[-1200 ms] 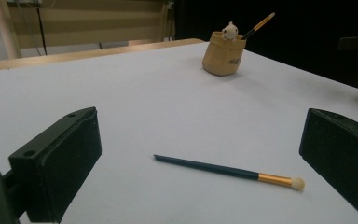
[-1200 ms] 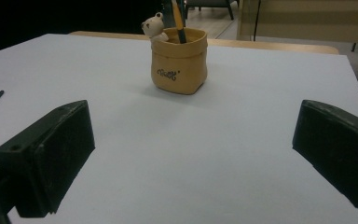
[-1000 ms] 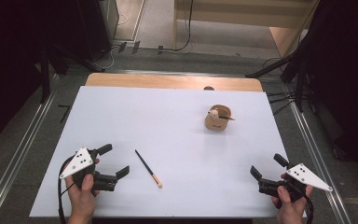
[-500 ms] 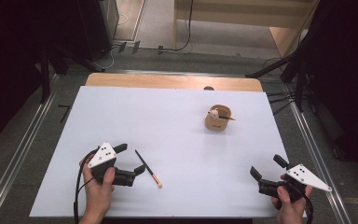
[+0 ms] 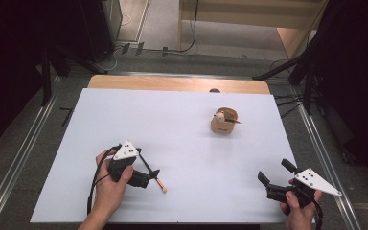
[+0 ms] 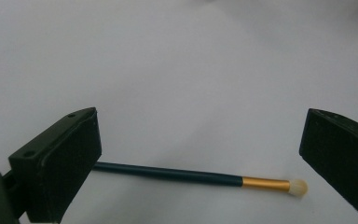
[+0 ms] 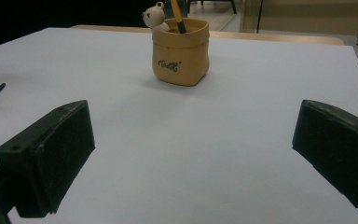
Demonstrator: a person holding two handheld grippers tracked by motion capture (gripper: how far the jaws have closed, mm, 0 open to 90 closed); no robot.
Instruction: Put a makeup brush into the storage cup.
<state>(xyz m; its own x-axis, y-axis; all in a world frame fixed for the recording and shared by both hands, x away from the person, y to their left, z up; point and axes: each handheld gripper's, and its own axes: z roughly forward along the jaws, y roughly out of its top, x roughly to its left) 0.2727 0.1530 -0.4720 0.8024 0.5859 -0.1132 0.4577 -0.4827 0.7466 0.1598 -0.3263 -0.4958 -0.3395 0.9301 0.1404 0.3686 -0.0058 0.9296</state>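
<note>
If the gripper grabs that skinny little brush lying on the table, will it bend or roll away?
The brush looks like a thin, straight stick, so it's probably stiff and light. Its handle seems round, so a nudge might roll it. The left gripper stands open around it, not yet closed; lying flat, it may be fiddly to pinch.

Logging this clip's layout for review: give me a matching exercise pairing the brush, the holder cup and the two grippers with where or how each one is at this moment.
Column 1:
1. makeup brush
2. tan holder cup
3. left gripper
4. right gripper

Column 2:
A. open, at the table's near right corner, nothing between its jaws
B. upright at the far right of the white table, with a small bear figure on its rim
C. lying flat on the table, dark handle, gold ferrule, pale tip
D. open, jaws either side of the brush

Pairs: 1-C, 2-B, 3-D, 4-A
</note>
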